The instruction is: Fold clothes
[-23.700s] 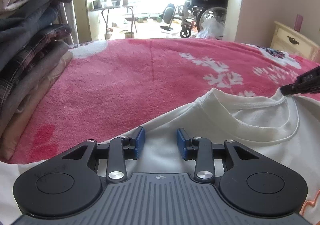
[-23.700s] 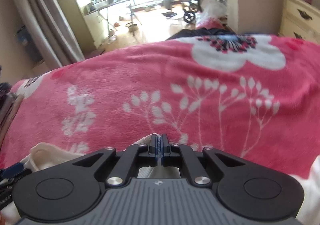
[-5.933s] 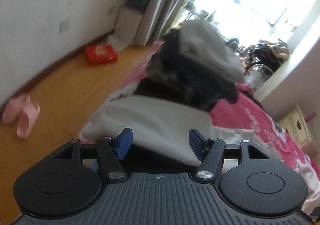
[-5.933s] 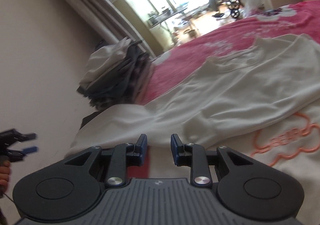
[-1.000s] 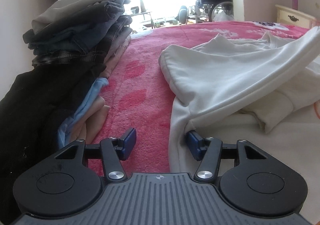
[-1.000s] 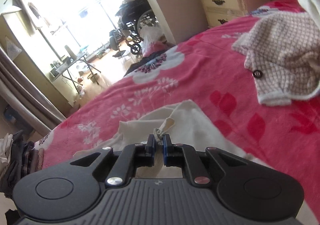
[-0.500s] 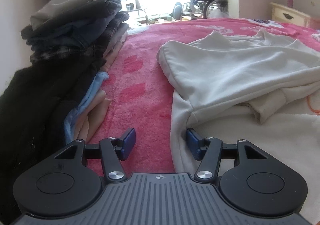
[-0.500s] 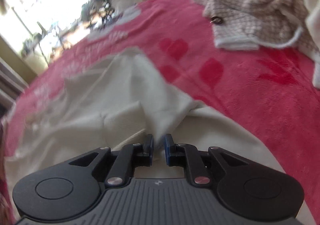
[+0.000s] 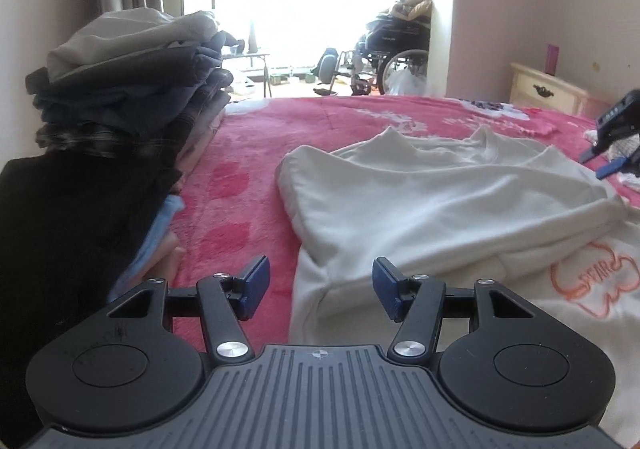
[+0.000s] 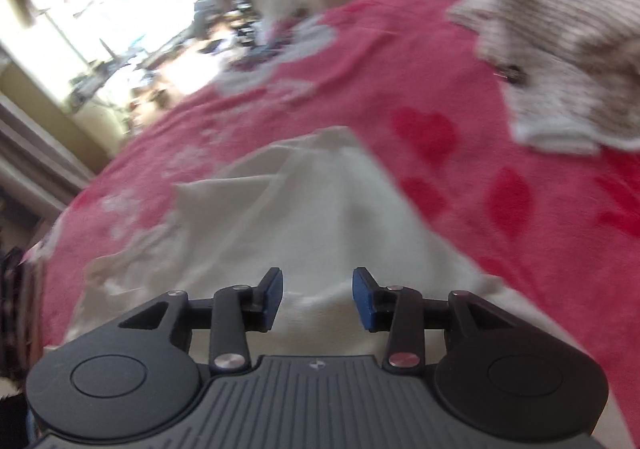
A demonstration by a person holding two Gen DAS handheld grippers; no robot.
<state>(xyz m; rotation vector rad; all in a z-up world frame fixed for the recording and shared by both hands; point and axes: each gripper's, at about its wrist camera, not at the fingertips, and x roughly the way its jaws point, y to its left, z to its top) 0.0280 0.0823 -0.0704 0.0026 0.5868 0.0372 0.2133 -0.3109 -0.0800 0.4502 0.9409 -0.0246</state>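
Observation:
A white sweatshirt (image 9: 440,201) with an orange print lies on the pink floral blanket (image 9: 248,153), one sleeve folded across its body. My left gripper (image 9: 320,283) stands open over the sweatshirt's left edge, nothing pinched between its blue pads. In the right wrist view the same sweatshirt (image 10: 312,217) lies under my right gripper (image 10: 318,299), whose jaws are opening; the cloth sits below them, free of the pads. The right gripper (image 9: 614,137) also shows at the far right of the left wrist view, hovering above the sweatshirt's right side.
A tall stack of folded dark clothes (image 9: 120,97) rises at the left. A checked beige garment (image 10: 560,49) lies on the blanket to the right. A cream nightstand (image 9: 548,93) and a wheelchair (image 9: 392,53) stand beyond the bed.
My right gripper has let go of the sweatshirt's sleeve and spread its jaws; the sleeve now lies flat across the body. The left gripper rose slightly, still open.

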